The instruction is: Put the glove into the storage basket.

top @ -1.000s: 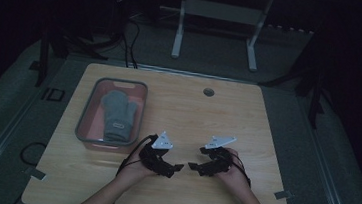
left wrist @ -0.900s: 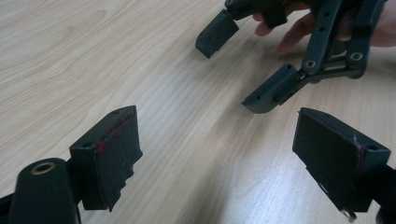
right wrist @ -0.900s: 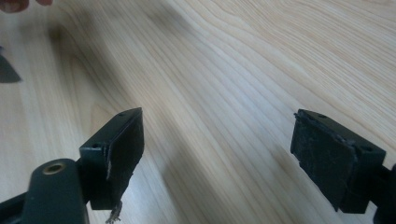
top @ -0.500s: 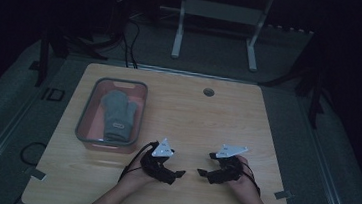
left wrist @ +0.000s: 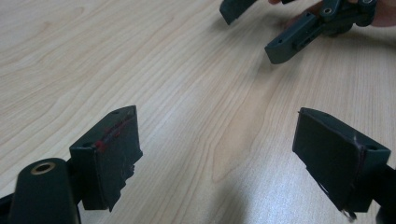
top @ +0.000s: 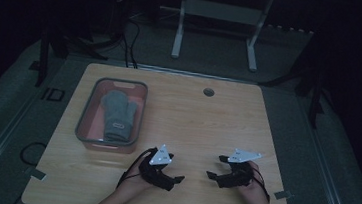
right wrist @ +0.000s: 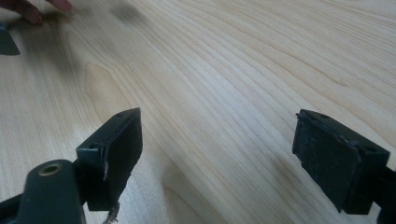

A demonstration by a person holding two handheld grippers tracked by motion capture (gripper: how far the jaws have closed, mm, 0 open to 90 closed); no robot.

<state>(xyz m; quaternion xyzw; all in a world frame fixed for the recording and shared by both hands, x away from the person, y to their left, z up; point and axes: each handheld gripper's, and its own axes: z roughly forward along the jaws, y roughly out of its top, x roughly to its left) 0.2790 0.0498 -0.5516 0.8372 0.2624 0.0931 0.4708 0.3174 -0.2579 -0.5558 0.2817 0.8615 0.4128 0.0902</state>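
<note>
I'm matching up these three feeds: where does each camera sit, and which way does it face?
High view: above the person's side, looking forward and down on the light wooden table; forearms, both grippers show.
Left gripper view: rides the left gripper, facing the right gripper.
Right gripper view: rides the right gripper, facing bare wood.
All share the tabletop.

Grey mitten [top: 117,114] — lying flat, cuff toward the near end, inside grey-rimmed tray [top: 84,118], table's left.
</note>
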